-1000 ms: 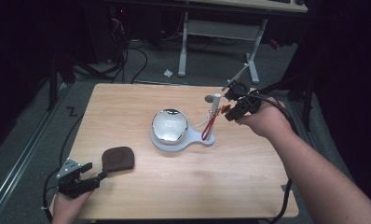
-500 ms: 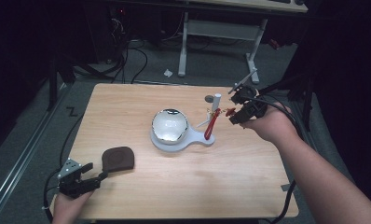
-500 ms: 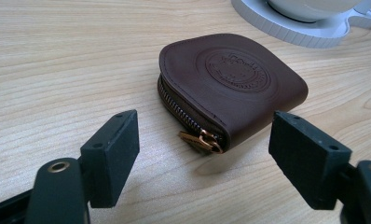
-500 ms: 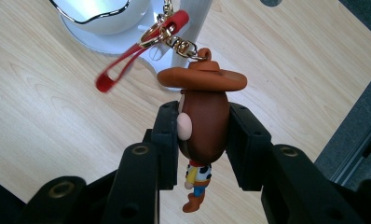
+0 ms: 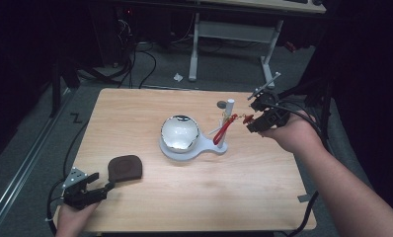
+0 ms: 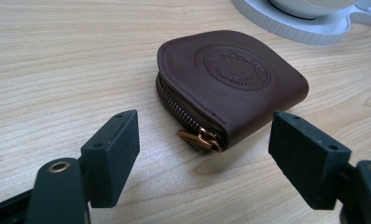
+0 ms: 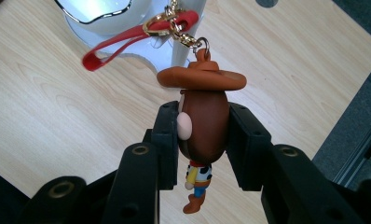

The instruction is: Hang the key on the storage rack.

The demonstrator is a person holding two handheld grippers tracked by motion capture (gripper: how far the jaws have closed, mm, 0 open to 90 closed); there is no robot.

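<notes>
Two hand-held grippers, listed left to right. Left hand-held gripper (image 5: 104,186): jaws spread wide, nothing between them; brown zip pouch (image 6: 230,84) flat on the worktop (image 5: 263,197) just ahead, zip pull toward the jaws, pouch shut, contents unseen. Ahead of the right one: white stand (image 5: 184,148) bearing a mirrored bowl (image 5: 179,132), interior unreadable, and an upright peg (image 5: 229,107). Right hand-held gripper (image 7: 203,140): clamped on the head of a cowboy figure keychain (image 7: 203,126), red strap (image 7: 137,32) stretching ahead and leftward to the peg, long axis along that line; nearer hand, the right.
</notes>
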